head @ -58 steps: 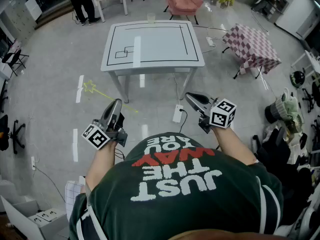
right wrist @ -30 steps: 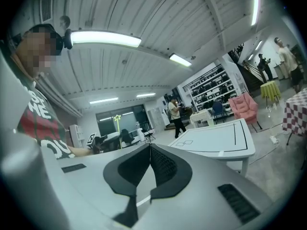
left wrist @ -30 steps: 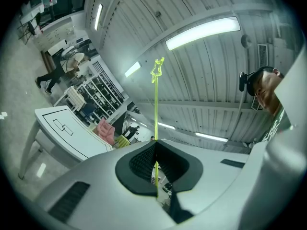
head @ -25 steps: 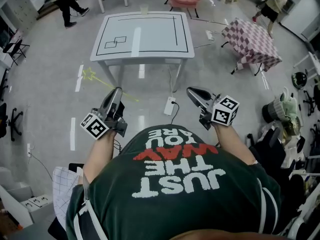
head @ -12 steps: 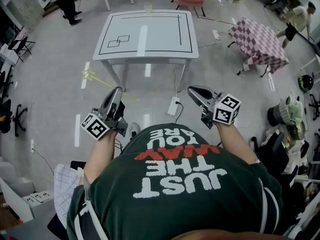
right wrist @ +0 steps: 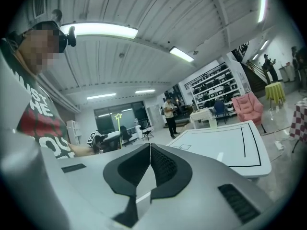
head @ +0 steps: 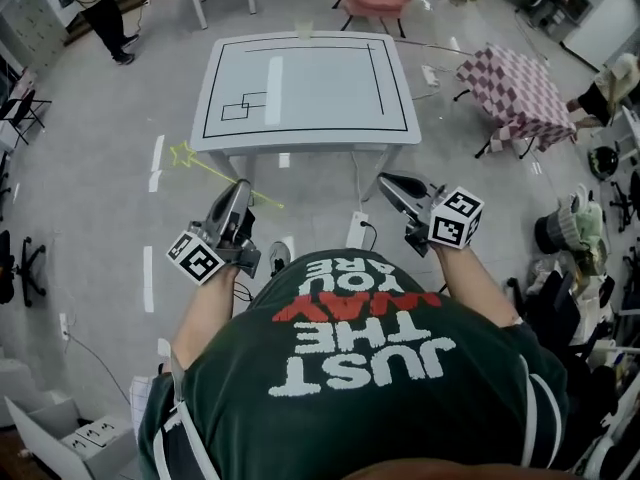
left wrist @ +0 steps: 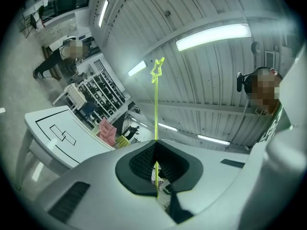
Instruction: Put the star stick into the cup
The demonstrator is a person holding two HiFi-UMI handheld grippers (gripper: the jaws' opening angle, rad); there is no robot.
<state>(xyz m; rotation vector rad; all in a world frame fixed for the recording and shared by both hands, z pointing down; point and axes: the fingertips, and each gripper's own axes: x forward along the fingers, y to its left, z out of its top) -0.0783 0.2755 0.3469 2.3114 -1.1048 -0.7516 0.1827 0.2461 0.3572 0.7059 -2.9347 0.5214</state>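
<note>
From the head view, the left tongs are pinching the star stick, its star end pointing out to the left over the floor. The right tongs are hanging level with them. The cup is standing at the far edge of the white counter, well apart from the stick.

In the left gripper view, the pads are clamping tight on the thin stick, star uppermost.

In the right gripper view, the pads are pressing together and gripping nothing, facing the counter.
</note>
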